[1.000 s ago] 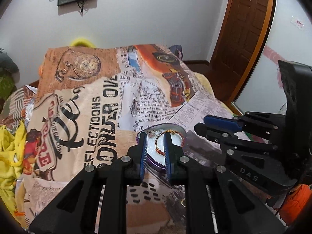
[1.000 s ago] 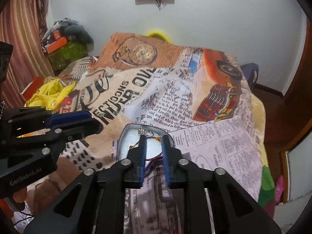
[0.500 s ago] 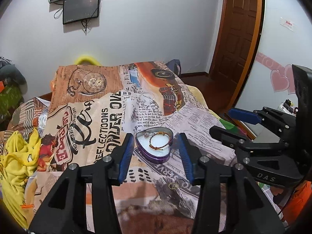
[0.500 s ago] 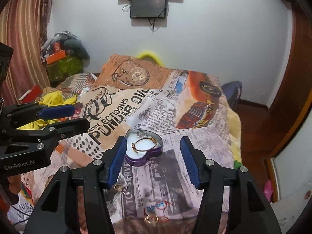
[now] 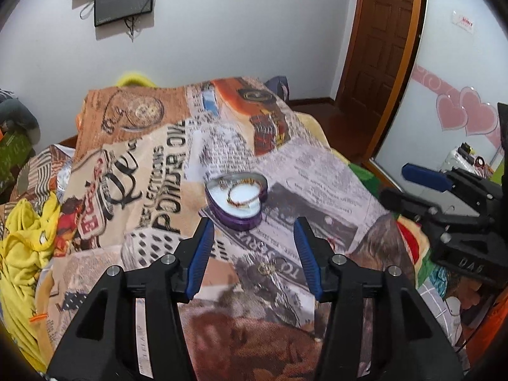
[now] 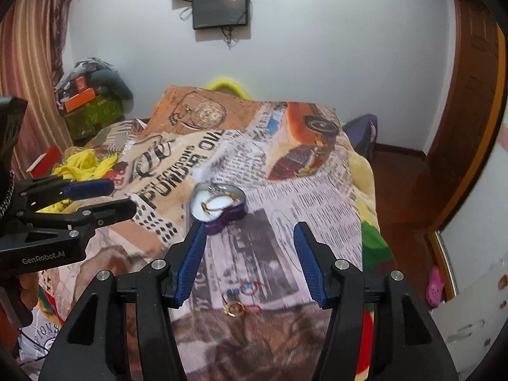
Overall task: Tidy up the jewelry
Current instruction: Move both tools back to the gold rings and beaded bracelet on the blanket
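Note:
A purple heart-shaped tin lies open on the printed bedspread, with a gold and red bracelet and a small silver piece on its white lining. It also shows in the right wrist view. My left gripper is open and empty, above and short of the tin; a small gold piece lies on the spread between its fingers. My right gripper is open and empty; red loops with blue beads and gold rings lie below it.
The bedspread covers a bed. A yellow cloth lies at its left edge. A brown door stands at the right, with floor below the bed's right edge. A wall screen hangs above the bed's far end.
Both grippers have opened wide and pulled back and up from the tin. The bracelet stays in the tin. Loose jewelry near the bed's front edge has come into view.

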Motion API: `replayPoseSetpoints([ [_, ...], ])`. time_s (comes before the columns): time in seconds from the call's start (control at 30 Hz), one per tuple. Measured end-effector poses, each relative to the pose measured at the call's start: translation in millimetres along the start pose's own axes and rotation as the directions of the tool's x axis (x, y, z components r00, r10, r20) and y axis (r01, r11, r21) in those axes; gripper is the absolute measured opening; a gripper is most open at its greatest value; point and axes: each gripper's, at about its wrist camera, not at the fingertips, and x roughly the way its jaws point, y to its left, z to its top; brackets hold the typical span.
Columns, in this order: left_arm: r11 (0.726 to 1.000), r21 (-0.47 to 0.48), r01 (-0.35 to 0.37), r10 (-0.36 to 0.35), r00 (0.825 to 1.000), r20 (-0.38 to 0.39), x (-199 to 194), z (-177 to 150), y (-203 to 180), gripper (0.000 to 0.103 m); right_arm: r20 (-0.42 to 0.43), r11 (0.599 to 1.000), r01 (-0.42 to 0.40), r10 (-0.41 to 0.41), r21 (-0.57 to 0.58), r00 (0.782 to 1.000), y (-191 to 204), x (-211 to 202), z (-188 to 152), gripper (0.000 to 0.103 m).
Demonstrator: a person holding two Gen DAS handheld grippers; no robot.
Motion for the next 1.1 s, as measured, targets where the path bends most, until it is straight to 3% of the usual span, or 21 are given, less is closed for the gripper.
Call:
replayPoseSetpoints([
  [0.33,0.999,-0.014,0.039,-0.041,0.992,-0.123,37.7,-29.3,-9.6,0.051,-0.089,0.998,0.030,-0.025,0.055,0.996,-27.5,13.5,-30.9,0.053],
  [0.7,0.997,-0.061,0.052,-0.063,0.975,-0.212,68.3,-51.7,-5.1,0.051,-0.217,0.996,-0.059,0.072,0.063,0.973,-16.3,47.6,-62.1,0.053],
  [1.1,0.996,-0.057,0.066,-0.076,0.976,-0.202,70.0,-57.3,-7.3,0.051,-0.281,0.985,-0.147,0.166,0.086,0.945,0.9,68.1,-79.2,0.053],
])
